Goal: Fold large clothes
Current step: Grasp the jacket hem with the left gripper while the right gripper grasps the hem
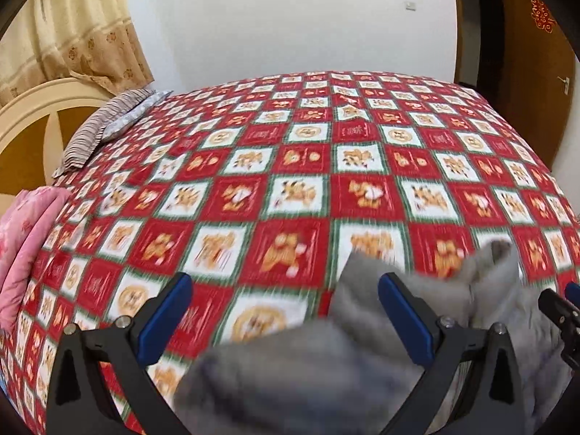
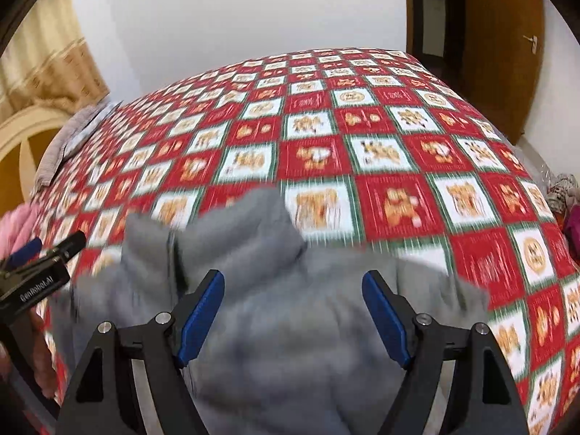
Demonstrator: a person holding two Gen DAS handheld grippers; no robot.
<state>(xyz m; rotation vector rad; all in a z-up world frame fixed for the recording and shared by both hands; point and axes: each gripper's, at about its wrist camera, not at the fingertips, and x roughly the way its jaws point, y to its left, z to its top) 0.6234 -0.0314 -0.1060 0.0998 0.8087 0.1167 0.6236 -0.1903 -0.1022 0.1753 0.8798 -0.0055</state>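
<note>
Both hand-held grippers gape, gripping nothing: the right hand-held gripper (image 2: 293,311) directly over the grey hooded garment (image 2: 253,253) on the bed (image 2: 398,137), the left hand-held gripper (image 1: 284,317) with it toward three o'clock.

Both wrist views look steeply down, sharing the checked bedspread (image 1: 290,166).

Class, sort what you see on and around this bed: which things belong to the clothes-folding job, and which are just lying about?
Part of the job:
grey garment
left gripper
right gripper
bedspread, the folding surface

Just lying about:
striped pillow
pink bedding
curtain
door
</note>
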